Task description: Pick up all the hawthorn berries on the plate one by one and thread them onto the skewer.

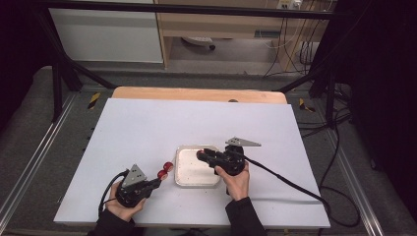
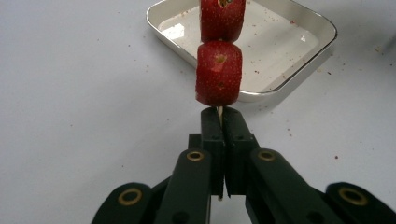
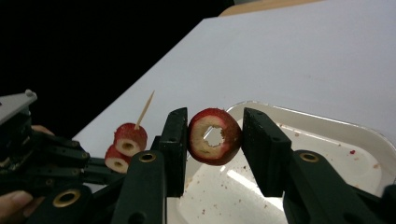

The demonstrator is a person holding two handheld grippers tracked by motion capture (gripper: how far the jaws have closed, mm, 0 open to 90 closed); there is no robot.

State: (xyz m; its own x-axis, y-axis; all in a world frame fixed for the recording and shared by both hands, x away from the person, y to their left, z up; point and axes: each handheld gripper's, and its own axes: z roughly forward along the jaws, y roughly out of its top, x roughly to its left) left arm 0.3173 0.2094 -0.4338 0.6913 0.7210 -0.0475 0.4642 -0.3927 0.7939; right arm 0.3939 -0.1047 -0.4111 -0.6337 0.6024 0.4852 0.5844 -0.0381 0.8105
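Here, left gripper (image 2: 220, 122) clamping tight on one thin wooden skewer (image 2: 219, 111) — carrying two strawberry pieces (image 2: 218, 72), hovering just beside tray. Right gripper (image 3: 212, 140) squeezing one cored strawberry ring (image 3: 214, 136) over tray's near edge. One white tray (image 1: 196, 183) sitting mid-table (image 1: 147, 128) — specks of red crumbs inside.

The left claw (image 1: 156, 182) sits near-left, jaws pinched fully together, pointing right. The right claw (image 1: 202, 155) points left, jaws partly apart, gripping.
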